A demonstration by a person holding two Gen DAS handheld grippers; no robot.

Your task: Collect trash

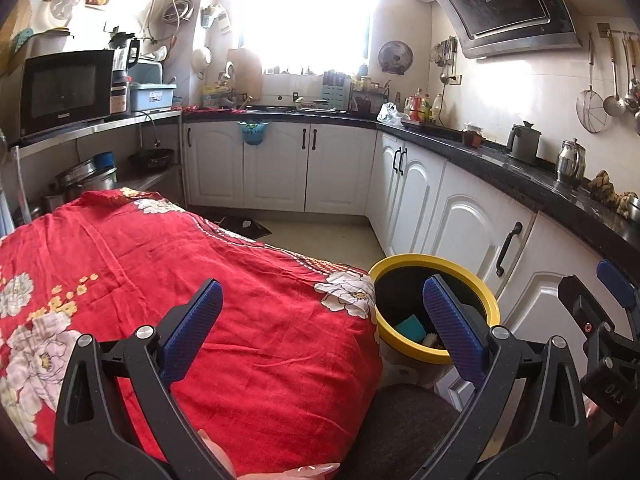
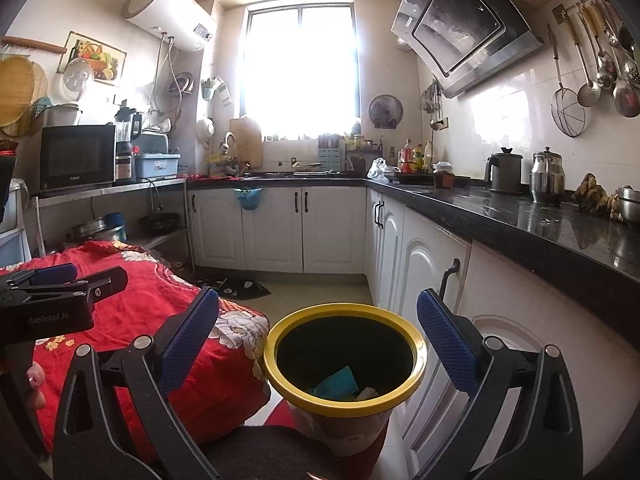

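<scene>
Trash bin (image 2: 344,364), yellow rim with a dark inside, stands on the floor between the red floral tablecloth (image 1: 180,300) and the white cabinets (image 2: 424,280). It sits just beside the cloth's corner. Inside it: a teal item (image 2: 336,380) and some pale scraps (image 2: 366,394); can't tell what they are.

Right hand-held gripper (image 2: 316,332) is over the bin, jaws spread wide, nothing between them. The bin mouth sits squarely in the gap. Left hand-held gripper (image 1: 320,328) is over the cloth-covered surface, also wide open and empty. Each gripper shows at the edge of the other's view.

Step, as I read it: between pieces. Trash is in the bin, both grippers are free, and no piece is in hand.

No loose trash visible on the bare stretch of cloth in either view. The far worktop (image 2: 520,216) holds kettles, bottles and a plastic bag (image 2: 380,169); none is clearly trash.

Next move probably calls for finding a target first: pan over the near part of the cloth, which the gripper bodies hide. If nothing turns up, the collecting looks close to done.
</scene>
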